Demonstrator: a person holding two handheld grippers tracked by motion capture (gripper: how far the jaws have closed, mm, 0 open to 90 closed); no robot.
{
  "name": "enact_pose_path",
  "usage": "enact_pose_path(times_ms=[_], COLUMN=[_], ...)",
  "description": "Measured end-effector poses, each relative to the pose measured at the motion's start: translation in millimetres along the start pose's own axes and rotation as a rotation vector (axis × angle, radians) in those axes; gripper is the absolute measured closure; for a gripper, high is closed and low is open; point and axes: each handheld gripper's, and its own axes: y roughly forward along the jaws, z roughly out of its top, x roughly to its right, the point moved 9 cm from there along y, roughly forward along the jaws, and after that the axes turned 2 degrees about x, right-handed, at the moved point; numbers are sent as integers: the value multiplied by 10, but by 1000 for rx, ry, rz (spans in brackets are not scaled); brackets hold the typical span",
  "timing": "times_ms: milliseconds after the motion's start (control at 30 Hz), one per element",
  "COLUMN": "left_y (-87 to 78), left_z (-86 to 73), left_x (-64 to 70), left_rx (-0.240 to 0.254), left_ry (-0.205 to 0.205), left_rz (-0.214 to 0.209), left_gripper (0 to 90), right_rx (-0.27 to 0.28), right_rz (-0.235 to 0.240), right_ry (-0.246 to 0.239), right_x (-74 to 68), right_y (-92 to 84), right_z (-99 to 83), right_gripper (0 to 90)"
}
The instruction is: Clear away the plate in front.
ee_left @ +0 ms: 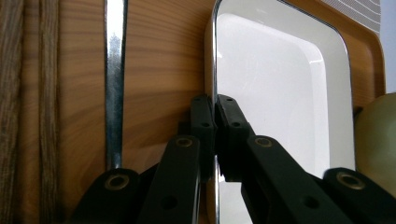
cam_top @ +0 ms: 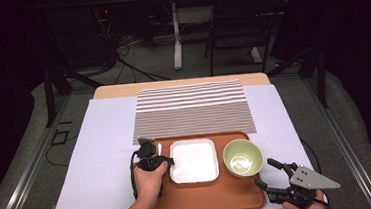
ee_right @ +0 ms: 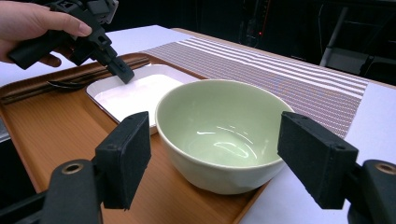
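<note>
Jaws of left hand-held gripper [ee_left: 215, 114] pinch white plate [ee_left: 280, 93] rim.

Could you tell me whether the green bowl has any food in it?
No, in the right gripper view the green bowl shows a bare, glossy inside as it stands on the brown tray.

No text, label, brand, number or sign can be read on anything in these pictures.
</note>
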Motion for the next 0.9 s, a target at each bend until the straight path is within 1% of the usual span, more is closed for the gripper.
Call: enact_pose_path(times_ms=[67,133,233,300,367,400,467,500,567,667,700,800,867,900], left_y=[-4,-23,-59,-83,-95,-103,-119,-129,-163,-236,-263,-366,-429,-449], left_z=[-7,8,24,28,37,38,45,52,52,56,62,80,91,97], left_x=[2,27,52,64,67,66,60,51,33,7,0,-18,-48,-56], left_rx=[-6,13,25,32,55,59,79,95,111,142,160,207,228,238], left_ry=[5,6,20,35,65,72,81,82,79,93,99,135,165,171], left_rz=[-11,-38,-46,-41,-39,-42,-48,-50,-61,-72,-72,-73,-65,-67], left_gripper=[854,794,731,680,631,611,574,557,509,451,432,385,366,354], right_rx=[0,0,-1,-2,-1,-1,-2,-1,-1,-1,0,-2,1,1], right_rz=[1,1,1,1,0,0,0,0,0,-1,-2,-2,-2,-3], right_ry=[0,-1,0,0,1,0,1,1,1,0,-1,2,-1,-1], right_x=[-1,-2,-4,-3,-3,-2,-3,-3,-3,-4,-5,-6,-3,-3], right_y=[0,1,2,3,4,4,3,3,3,5,5,6,9,10], right_z=[0,1,-1,-2,-2,-1,-2,-1,-1,-1,-1,-1,0,0], right_gripper=[256,256,256,257,256,257,257,256,256,257,256,257,257,257])
